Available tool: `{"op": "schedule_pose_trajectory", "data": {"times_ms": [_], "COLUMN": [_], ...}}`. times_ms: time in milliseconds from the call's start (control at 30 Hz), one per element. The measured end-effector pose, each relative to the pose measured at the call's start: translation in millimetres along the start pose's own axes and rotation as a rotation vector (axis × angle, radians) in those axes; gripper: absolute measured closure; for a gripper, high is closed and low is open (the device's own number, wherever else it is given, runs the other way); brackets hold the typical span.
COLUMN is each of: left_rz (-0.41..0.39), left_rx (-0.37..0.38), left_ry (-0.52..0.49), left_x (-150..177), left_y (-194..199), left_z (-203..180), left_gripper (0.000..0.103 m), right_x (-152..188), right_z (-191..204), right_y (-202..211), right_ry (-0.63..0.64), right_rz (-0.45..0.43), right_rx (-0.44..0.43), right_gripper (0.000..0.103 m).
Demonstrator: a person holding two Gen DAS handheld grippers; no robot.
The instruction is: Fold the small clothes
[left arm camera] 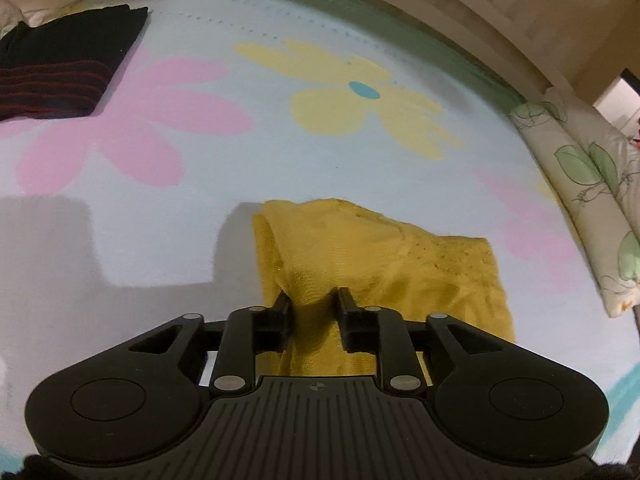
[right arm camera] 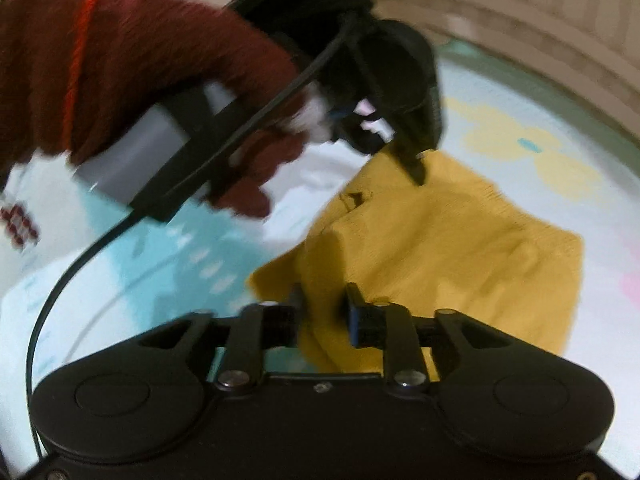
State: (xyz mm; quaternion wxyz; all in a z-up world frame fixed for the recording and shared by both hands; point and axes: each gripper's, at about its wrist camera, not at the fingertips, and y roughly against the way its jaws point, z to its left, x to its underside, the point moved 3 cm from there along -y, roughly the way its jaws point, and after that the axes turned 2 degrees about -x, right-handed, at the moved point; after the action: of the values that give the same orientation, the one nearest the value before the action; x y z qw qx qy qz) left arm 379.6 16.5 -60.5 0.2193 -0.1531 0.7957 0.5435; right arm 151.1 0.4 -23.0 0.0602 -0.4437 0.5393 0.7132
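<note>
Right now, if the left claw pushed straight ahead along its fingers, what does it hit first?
Nothing new: the left claw already pinches a fold of the yellow garment. Pushed on, it would likely drive that cloth across the floral bedsheet, toward the yellow flower print. Depth is unclear.

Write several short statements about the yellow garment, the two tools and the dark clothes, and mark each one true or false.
1. Both tools grip the yellow garment. True: the left tool and the right tool each pinch a fold of it.
2. The yellow garment hangs fully in the air. False: most of it lies on the flowered sheet.
3. Dark clothes with red stripes lie apart from the yellow garment. True.
4. The hand on the left tool is bare. False: it wears a maroon knitted glove.
</note>
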Motion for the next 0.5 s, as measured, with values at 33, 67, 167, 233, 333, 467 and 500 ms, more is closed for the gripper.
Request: {"op": "schedule_pose_trajectory", "data": {"times_ms": [33, 67, 167, 233, 333, 467, 500], "left_rz": [-0.006, -0.016, -0.063, -0.094, -0.122, -0.132, -0.126], "left_rx": [-0.017, -0.042, -0.1, -0.126, -0.106, -0.05, -0.029], "left_ry": [-0.005, -0.012, 0.008, 0.042, 0.047, -0.03, -0.054], "left_x": [-1.3, -1.3, -6.1, -9.9, -14.5, -17.0, -16.9], "left_y": [1.5, 5.0, 17.2, 26.8, 37.8, 40.8, 37.1], "left_z": [1.3, 4.4, 18.6, 26.1, 24.9, 0.8, -7.2], "left_gripper": [0.071, 0.067, 0.062, 0.062, 0.062, 0.062, 0.061], "right_x": [2.5, 4.1, 10.3, 14.7, 12.8, 11.4, 12.5], "right_z": [1.3, 1.4, -7.4, -17.0, -32.5, -65.7, -74.7], "right_y": [3.5, 7.8, 26.8, 37.8, 50.0, 43.5, 42.1], "right_ry": [0.006, 0.007, -0.006, -0.02, -0.072, -0.196, -0.235], "right_rz": [-0.005, -0.009, -0.038, -0.065, -0.108, -0.136, -0.134], "right_rx": [-0.031, -0.06, -0.128, -0.133, -0.109, -0.045, -0.033], "right_gripper": [0.053, 0.052, 0.052, 0.052, 0.051, 0.051, 0.051]}}
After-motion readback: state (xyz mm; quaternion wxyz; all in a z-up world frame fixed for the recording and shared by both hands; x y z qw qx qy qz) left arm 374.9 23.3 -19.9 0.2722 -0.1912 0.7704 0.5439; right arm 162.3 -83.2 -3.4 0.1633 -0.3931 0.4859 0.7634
